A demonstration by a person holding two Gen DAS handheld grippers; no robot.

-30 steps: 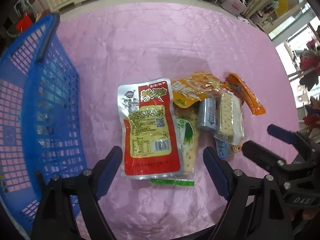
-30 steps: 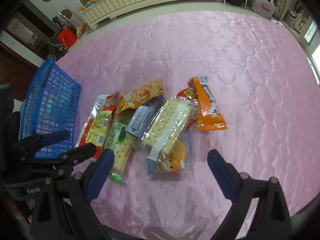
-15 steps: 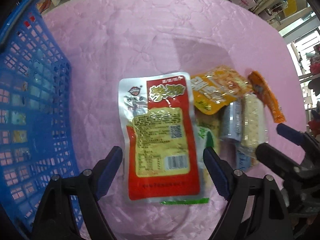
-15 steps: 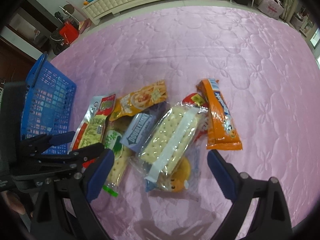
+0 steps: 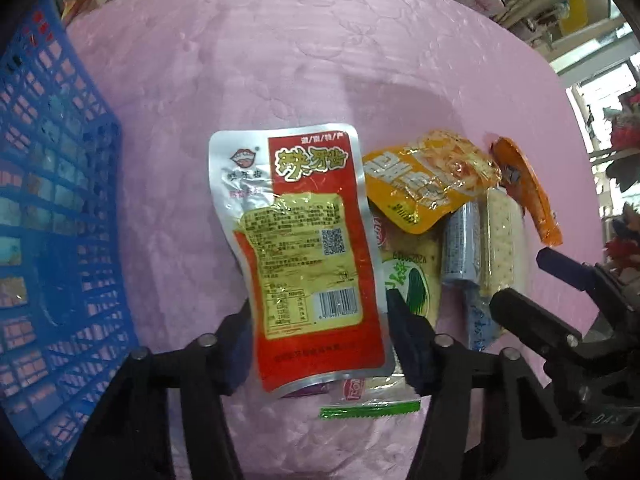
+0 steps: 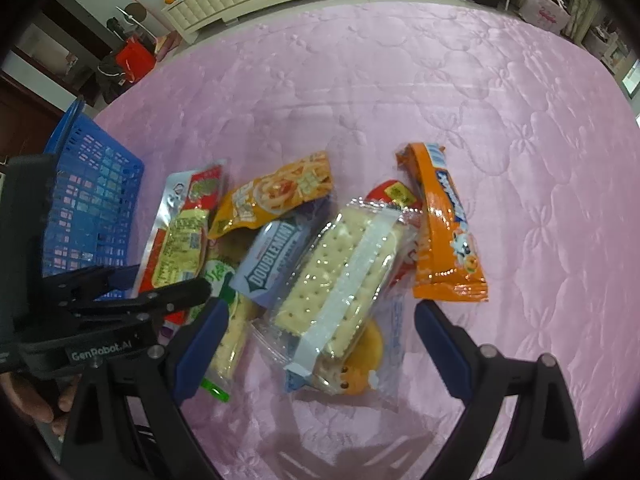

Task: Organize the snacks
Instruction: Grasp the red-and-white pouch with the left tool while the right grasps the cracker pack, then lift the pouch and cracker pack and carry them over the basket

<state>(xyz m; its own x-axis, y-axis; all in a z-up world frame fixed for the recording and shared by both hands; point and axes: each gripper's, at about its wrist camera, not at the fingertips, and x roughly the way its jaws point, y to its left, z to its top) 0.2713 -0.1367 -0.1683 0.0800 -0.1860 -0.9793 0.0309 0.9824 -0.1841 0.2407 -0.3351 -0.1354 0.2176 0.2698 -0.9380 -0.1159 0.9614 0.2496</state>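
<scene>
Snacks are lying in a loose heap on the pink quilted cloth [image 6: 460,92], and the red and silver foil pouch [image 5: 304,248] at the heap's left edge is sitting between the fingers of the left gripper [image 5: 318,340]. Its long axis is running away from that gripper toward the far side of the cloth, barcode end nearest the fingers. The jaws are closing in on the pouch's lower sides, one at each edge, pinching it. It is flat, glossy and slightly crinkled.

Just beside it, a green-printed cracker pack [image 5: 408,280] is lying half under its right edge. Farther right, a yellow noodle sachet [image 5: 424,184], a blue Doublemint gum pack [image 6: 276,256] and a clear-wrapped stack of square crackers [image 6: 340,276] are overlapping. An orange stick wrapper [image 6: 444,228] is lying at the heap's right edge.

The right gripper [image 6: 320,344] is hovering over the cracker stack with its jaws spread wide, touching nothing.

A blue plastic lattice basket [image 5: 48,184] is standing to the pouch's left, apart from it.
</scene>
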